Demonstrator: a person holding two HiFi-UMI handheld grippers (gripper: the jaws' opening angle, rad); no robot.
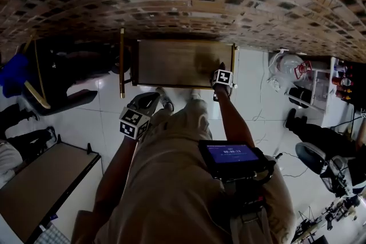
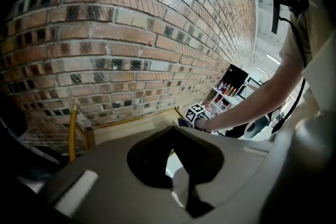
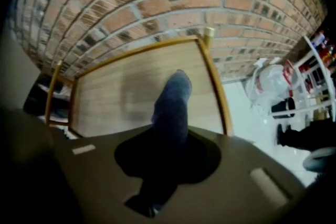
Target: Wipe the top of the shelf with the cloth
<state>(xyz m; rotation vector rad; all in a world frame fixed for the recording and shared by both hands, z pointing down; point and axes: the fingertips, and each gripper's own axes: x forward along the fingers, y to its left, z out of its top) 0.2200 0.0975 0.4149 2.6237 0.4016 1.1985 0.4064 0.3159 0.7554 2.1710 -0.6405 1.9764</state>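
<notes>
— Blue cloth point(image 3: 173, 107): where is it?
— In the right gripper point(image 1: 221, 74), whose jaws are closed on its near end. It lies over the right half of the wooden shelf top point(image 1: 171, 63), close to the right brass rail point(image 3: 212, 86).
— Which way does it run?
— Its long axis goes near to far, and the free tip points at the brick wall point(image 1: 189, 3).
— And the left gripper point(image 1: 150, 100)?
— Held back, near the shelf's near left corner, jaws together with nothing between them.
</notes>
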